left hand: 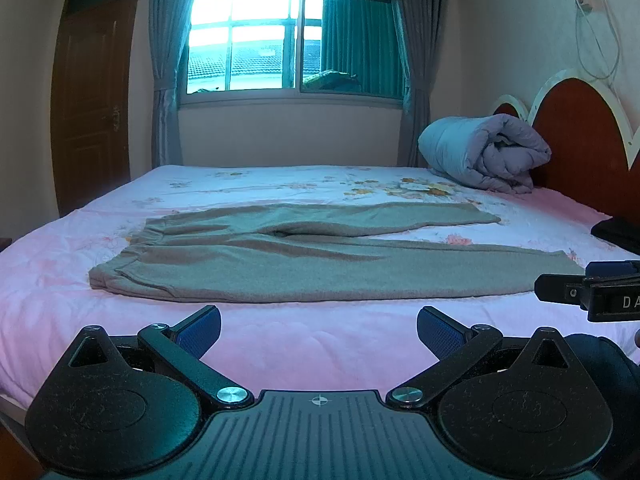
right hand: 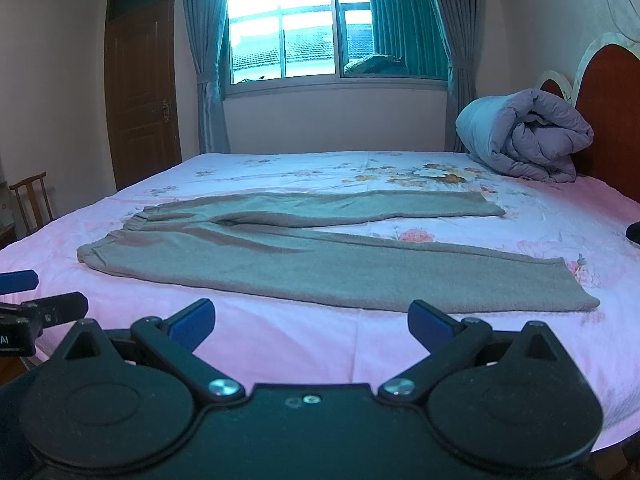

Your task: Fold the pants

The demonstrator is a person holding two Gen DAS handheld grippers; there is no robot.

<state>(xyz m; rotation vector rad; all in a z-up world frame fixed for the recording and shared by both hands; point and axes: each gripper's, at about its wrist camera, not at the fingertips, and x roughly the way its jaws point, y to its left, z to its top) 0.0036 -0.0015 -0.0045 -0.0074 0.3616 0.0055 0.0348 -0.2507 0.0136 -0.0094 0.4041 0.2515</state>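
Observation:
Grey-brown pants [left hand: 304, 264] lie flat across the bed, waistband to the left, both legs stretched to the right and spread apart. In the right wrist view the same pants [right hand: 320, 268] show their near leg's hem at the right. My left gripper [left hand: 319, 330] hovers over the near edge of the bed, short of the pants, open with nothing between its blue pads. My right gripper [right hand: 311, 322] is likewise open and empty, just short of the near leg. The right gripper [left hand: 592, 292] also shows at the right edge of the left wrist view; the left gripper [right hand: 24, 304] shows at the left edge of the right wrist view.
The bed [left hand: 280, 344] has a pink floral sheet. A rolled grey-blue quilt [left hand: 484, 152] sits by the red headboard [left hand: 580, 140]. A dark object [left hand: 620, 232] lies at the bed's right edge. A wooden chair [right hand: 32, 200] and a door [right hand: 140, 92] stand left; a window is behind.

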